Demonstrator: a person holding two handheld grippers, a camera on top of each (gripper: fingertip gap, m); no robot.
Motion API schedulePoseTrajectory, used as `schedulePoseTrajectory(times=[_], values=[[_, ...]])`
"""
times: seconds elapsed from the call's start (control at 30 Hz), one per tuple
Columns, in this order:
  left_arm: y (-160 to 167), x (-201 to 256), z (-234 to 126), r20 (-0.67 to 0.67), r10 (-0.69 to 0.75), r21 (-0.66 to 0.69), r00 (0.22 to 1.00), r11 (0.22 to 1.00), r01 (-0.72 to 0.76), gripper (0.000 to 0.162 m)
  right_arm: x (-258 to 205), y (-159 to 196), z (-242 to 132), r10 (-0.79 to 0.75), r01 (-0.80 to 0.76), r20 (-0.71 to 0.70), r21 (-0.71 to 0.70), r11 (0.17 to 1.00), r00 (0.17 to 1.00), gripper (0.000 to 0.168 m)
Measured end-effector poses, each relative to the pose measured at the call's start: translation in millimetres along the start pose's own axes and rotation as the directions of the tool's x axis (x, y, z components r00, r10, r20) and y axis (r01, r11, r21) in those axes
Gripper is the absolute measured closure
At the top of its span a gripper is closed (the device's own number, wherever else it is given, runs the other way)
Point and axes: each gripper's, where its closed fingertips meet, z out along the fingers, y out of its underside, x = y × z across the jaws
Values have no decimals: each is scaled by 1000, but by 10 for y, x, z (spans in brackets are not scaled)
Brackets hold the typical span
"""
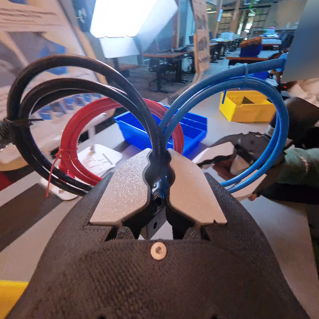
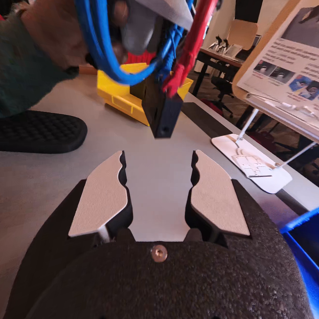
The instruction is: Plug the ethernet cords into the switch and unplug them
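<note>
The left gripper (image 1: pixel 159 165) is clamping its jaws on the black cord (image 1: pixel 72 86) just above the switch (image 2: pixel 160 112), holding the switch lifted off the grey table (image 2: pixel 51 172). The black, blue cord (image 1: pixel 259 107) and red cord (image 1: pixel 86 124) coils are arching up from the switch, with the yellow bin (image 2: pixel 119 98) sitting behind it. The right gripper (image 2: pixel 158 162) is hovering below the switch, its jaws spread apart around nothing.

poster (image 2: pixel 283 65) | printed text and photos | wording withheld
</note>
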Motion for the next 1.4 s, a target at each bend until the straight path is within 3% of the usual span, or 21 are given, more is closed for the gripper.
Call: schedulePoseTrajectory(times=[0.1, 0.17, 0.23, 0.37, 0.43, 0.5, 0.63, 0.7, 0.8, 0.87, 0.93, 1.0, 1.07, 1.2, 1.23, 1.3, 1.4], values=[[238, 454, 178, -101, 0, -20, 995, 1000, -2, 149, -134, 93, 161, 21, -21, 14, -18, 1000, 1000, 96], [346, 636, 239, -157, -17, -44, 987, 999, 10, 148, -220, 161, 179, 17, -17, 69, 2, 1000, 997, 129], [397, 671, 255, -174, -8, -42, 985, 999, 1, 147, -301, 186, 140, 79, -83, 140, 21, 996, 987, 138], [450, 603, 216, -224, -7, -22, 975, 1000, 3, 113, -279, 171, 58, 283, -304, 254, 47, 952, 925, 140], [481, 589, 182, -270, -39, -15, 962, 999, 36, 105, -318, 132, 15, 378, -422, 346, 59, 905, 859, 141], [478, 562, 115, -295, -61, 24, 954, 997, 71, 105, -311, 80, -35, 467, -540, 411, 75, 838, 783, 141], [539, 473, -66, -256, -25, 123, 966, 991, 58, 126, -63, -42, -161, 541, -665, 457, 164, 728, 705, 141], [674, 489, -15, -261, -80, 118, 962, 986, 114, 125, 0, -114, -202, 552, -707, 503, 185, 683, 665, 141], [822, 785, 171, -454, -336, 5, 825, 925, 380, 102, -11, -251, -204, 587, -814, 605, 191, 549, 538, 141], [779, 954, 222, -554, -429, -19, 713, 863, 504, 114, -84, -238, -133, 615, -847, 624, 151, 510, 482, 141], [822, 928, 258, -540, -458, -22, 706, 846, 533, 127, -103, -191, -87, 630, -843, 604, 139, 519, 488, 140], [868, 838, 261, -516, -492, -31, 701, 828, 559, 129, -80, -119, -50, 640, -810, 553, 116, 575, 533, 139], [863, 663, 215, -487, -533, -7, 692, 794, 608, 131, 35, -83, -90, 645, -791, 505, 138, 596, 574, 126], [967, 307, 123, -377, -524, 12, 764, 822, 569, 132, 347, -23, -253, 685, -802, 432, 190, 567, 587, 112], [994, 272, 108, -368, -523, -5, 769, 828, 561, 132, 420, 3, -268, 700, -806, 410, 197, 558, 584, 114], [1044, 273, 92, -371, -530, -64, 763, 834, 548, 132, 461, 27, -293, 695, -801, 413, 180, 571, 588, 148], [1166, 325, 83, -364, -506, -173, 782, 862, 477, 132, 521, -101, -432, 640, -771, 456, 200, 604, 619, 157]])
